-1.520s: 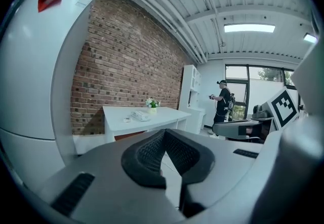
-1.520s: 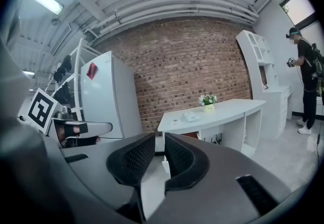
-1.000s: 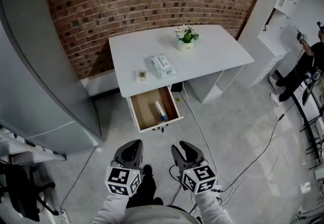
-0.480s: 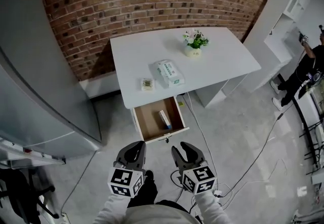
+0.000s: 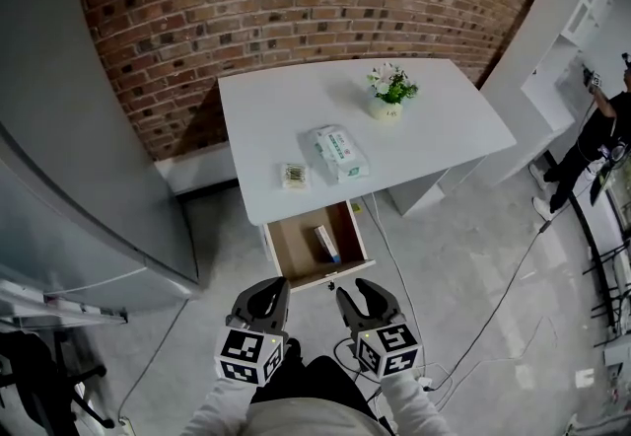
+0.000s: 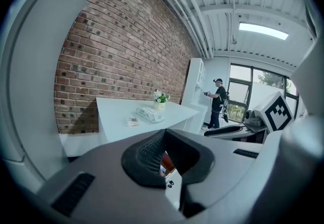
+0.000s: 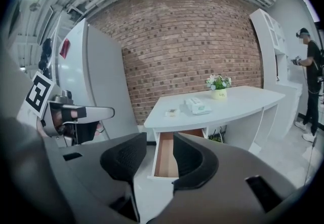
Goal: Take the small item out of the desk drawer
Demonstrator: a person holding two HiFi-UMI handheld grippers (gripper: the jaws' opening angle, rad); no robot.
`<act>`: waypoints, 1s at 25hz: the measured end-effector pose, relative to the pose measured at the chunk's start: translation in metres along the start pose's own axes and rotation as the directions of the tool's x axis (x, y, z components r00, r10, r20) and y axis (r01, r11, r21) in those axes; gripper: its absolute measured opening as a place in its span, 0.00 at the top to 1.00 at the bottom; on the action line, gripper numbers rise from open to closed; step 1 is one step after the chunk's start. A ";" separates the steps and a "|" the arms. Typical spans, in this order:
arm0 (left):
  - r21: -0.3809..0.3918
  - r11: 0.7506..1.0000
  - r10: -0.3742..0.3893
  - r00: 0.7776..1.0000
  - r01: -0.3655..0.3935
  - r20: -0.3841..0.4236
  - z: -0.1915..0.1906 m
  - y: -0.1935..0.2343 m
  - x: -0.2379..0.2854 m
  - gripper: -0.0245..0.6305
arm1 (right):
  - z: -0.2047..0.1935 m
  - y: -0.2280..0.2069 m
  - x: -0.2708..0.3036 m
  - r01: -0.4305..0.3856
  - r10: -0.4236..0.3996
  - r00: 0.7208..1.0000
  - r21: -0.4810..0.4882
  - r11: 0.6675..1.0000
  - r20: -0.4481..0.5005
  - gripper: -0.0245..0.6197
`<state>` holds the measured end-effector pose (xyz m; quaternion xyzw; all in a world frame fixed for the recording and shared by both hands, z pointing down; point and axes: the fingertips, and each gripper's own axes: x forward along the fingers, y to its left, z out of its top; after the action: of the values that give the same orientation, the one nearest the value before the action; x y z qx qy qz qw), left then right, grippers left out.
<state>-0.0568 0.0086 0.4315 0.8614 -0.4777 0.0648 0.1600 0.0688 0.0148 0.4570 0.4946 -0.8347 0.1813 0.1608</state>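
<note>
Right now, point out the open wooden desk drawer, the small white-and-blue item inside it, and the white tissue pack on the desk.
open wooden desk drawer [image 5: 296, 249]: head view, bare brown floor.
small white-and-blue item [image 5: 326, 243]: head view, its middle.
white tissue pack [image 5: 341, 154]: head view, top face.

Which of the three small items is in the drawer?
The slim white item with a blue end, in the wooden drawer; white tissue pack and small square packet lie on the desktop.
</note>
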 end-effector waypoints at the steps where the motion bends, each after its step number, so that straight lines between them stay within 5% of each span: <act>1: 0.001 1.000 -0.001 1.000 0.001 -0.001 0.000 0.001 0.002 0.94 | -0.001 -0.002 0.003 0.002 -0.002 1.000 0.001 1.000 -0.005 0.69; 25: -0.055 0.997 0.052 0.993 -0.058 -0.110 -0.016 0.026 0.096 0.94 | -0.030 -0.081 0.119 -0.033 0.021 0.979 -0.058 0.998 -0.202 0.69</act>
<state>-0.0268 -0.0766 0.4773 0.8380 -0.4936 0.1021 0.2089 0.0887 -0.0985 0.5487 0.4572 -0.8259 0.2068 0.2571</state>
